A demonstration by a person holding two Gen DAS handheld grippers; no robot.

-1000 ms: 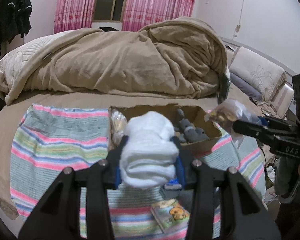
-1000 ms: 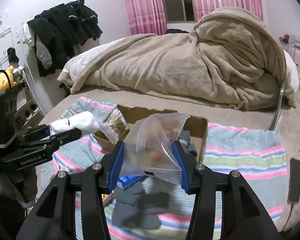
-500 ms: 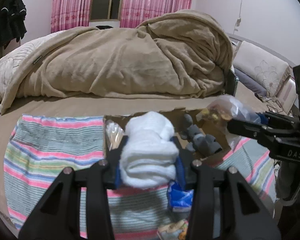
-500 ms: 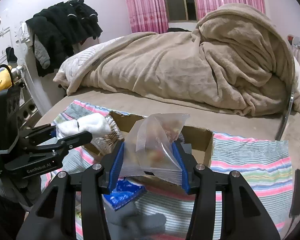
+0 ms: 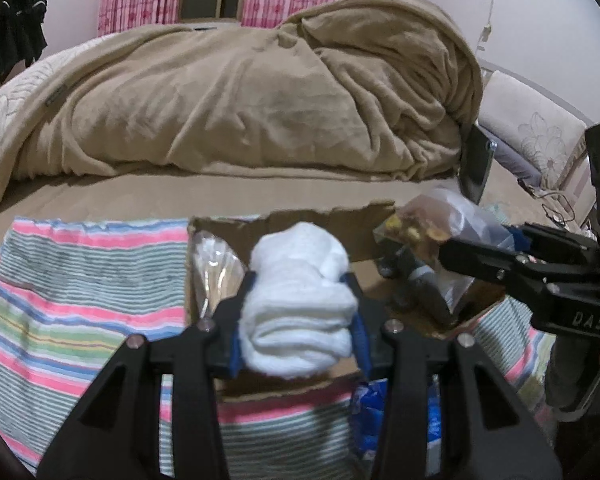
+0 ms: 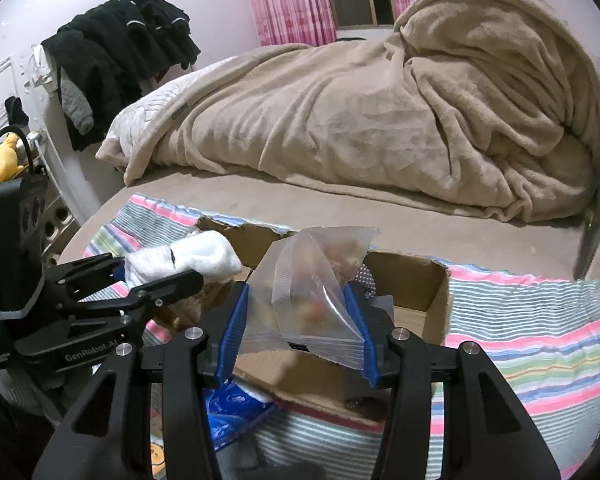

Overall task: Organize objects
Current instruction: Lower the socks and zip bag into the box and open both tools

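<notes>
White fluffy socks (image 5: 298, 304), rolled into a soft bundle, sit squeezed between the blue pads of the left hand-held gripper (image 5: 297, 320), above the open cardboard box (image 5: 364, 246) with torn edges. The right hand-held gripper (image 6: 302, 334) is closed on a clear, crinkled plastic bag (image 6: 316, 280) with brownish pieces inside, also over the box. The box lies on a striped woven cloth (image 5: 80, 292) on the bed, in front of a plush beige blanket (image 5: 260, 96).
</notes>
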